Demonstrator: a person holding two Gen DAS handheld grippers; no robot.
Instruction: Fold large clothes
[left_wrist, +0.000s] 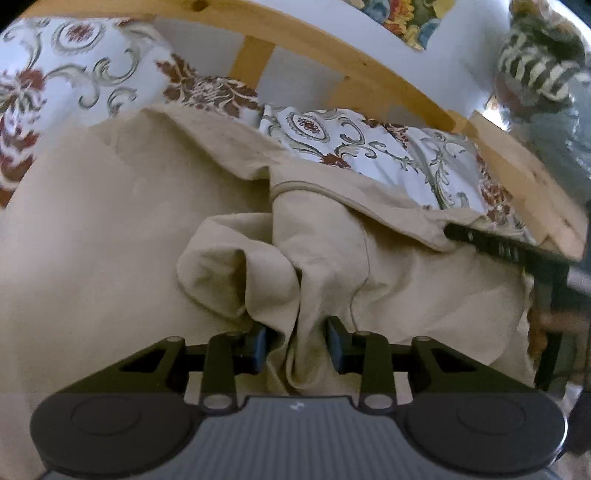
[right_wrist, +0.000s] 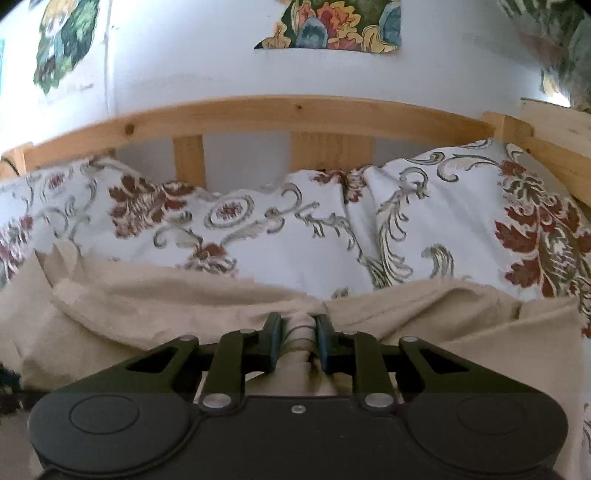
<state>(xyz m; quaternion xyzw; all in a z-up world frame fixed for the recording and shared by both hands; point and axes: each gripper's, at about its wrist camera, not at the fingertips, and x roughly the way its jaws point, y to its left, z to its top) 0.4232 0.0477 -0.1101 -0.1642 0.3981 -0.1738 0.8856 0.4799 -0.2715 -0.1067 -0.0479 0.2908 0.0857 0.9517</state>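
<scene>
The beige garment (left_wrist: 110, 229) lies spread over a bed, filling the left and centre of the left wrist view and the lower band of the right wrist view, with a hemmed flap turned back across its middle. At lower centre of the left wrist view the left hand-held gripper (left_wrist: 296, 343) has a bunched ridge of the cloth between its fingers, though a gap shows on either side of the ridge, so I cannot tell whether it is clamped. At right centre of that view the right hand-held gripper's black finger reaches in to the cloth's edge; in its own view the right hand-held gripper (right_wrist: 296, 341) is clenched on a rolled edge of the garment. The fold looks barely begun: the cloth is rumpled, with no squared layers, and most of the smoothing and folding seems left to do. Beyond the garment's far edge lies the patterned pillow (right_wrist: 258, 236), touching it, then the wooden headboard (right_wrist: 258, 110) and the wall, so room looks short forward and freer over the flat cloth at left.
</scene>
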